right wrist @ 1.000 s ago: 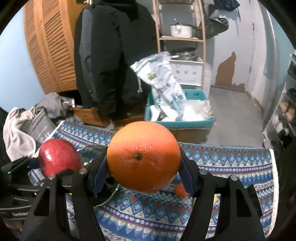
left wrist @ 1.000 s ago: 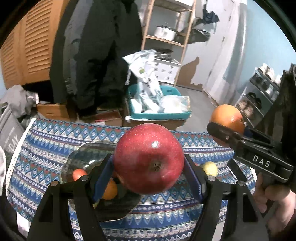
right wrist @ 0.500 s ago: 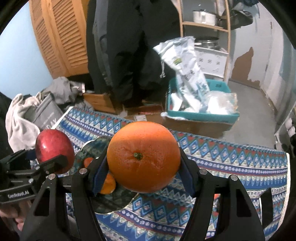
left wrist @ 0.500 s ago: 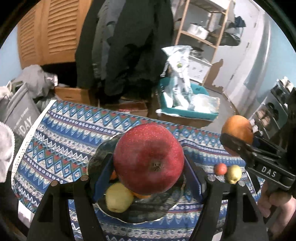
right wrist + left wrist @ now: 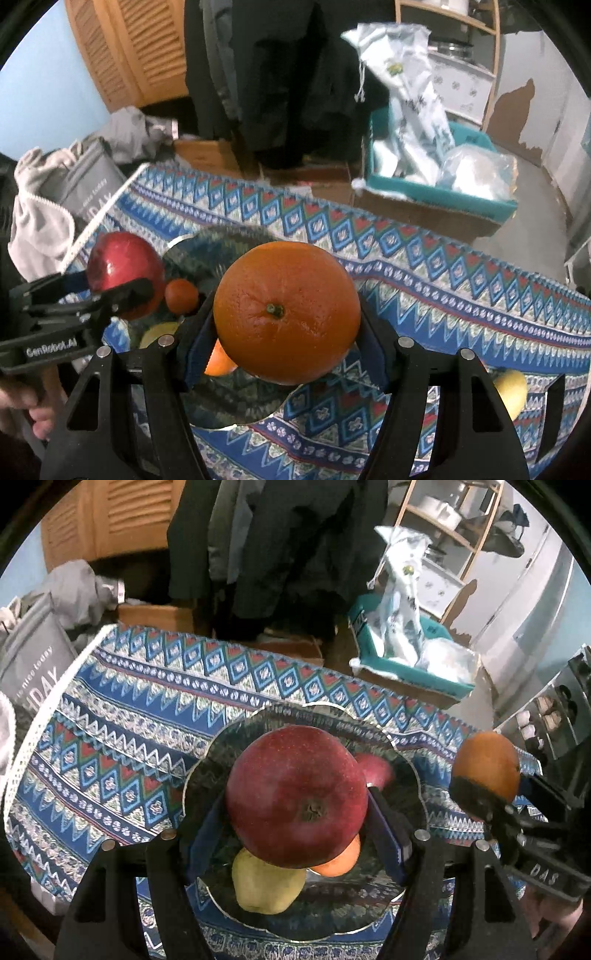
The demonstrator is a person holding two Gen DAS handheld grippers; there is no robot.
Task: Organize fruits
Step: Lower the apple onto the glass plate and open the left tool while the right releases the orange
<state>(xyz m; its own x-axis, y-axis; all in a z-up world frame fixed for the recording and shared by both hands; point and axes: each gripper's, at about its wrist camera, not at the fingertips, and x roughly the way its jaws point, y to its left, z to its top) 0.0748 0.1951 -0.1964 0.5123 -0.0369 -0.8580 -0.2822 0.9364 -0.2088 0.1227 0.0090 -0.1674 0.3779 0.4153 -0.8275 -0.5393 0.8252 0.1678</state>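
We have brought both tongs down over the plate: left tongs pinching the apple above its middle, right tongs pinching the orange at its 3 o'clock edge, ready to set down.

A lived-in home: hanging coats; louvred wardrobe doors; pots on a shelf.

pear in glass plate, plate on tablecloth, lemon right
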